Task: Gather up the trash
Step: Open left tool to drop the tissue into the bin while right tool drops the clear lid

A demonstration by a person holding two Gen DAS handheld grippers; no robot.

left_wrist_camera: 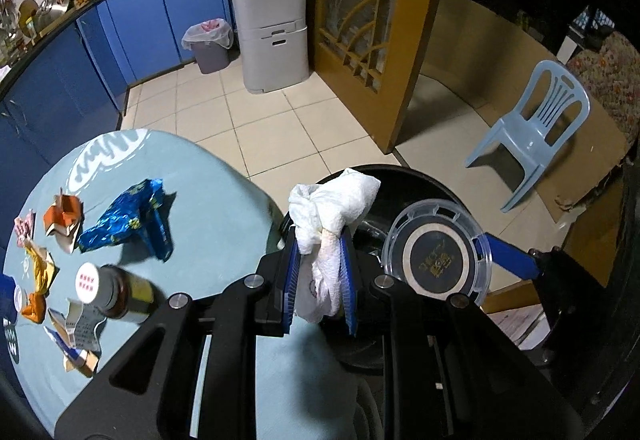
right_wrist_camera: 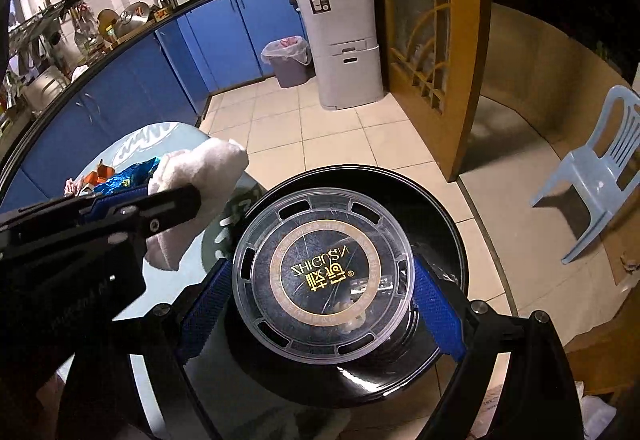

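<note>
My left gripper is shut on a crumpled white paper towel, which sticks out past the blue pads. My right gripper stands wide, and its blue pads press on both sides of a round clear plastic container with a black and gold label. Both grippers hang over a round black bin beside the light blue table. On the table lie a blue foil wrapper, an orange wrapper, a white-capped bottle, a yellow wrapper and a torn carton.
A grey lined waste bin and a tall grey cabinet stand at the far wall by blue kitchen cupboards. A wooden glazed door is to the right. A pale blue plastic chair stands on the tiled floor.
</note>
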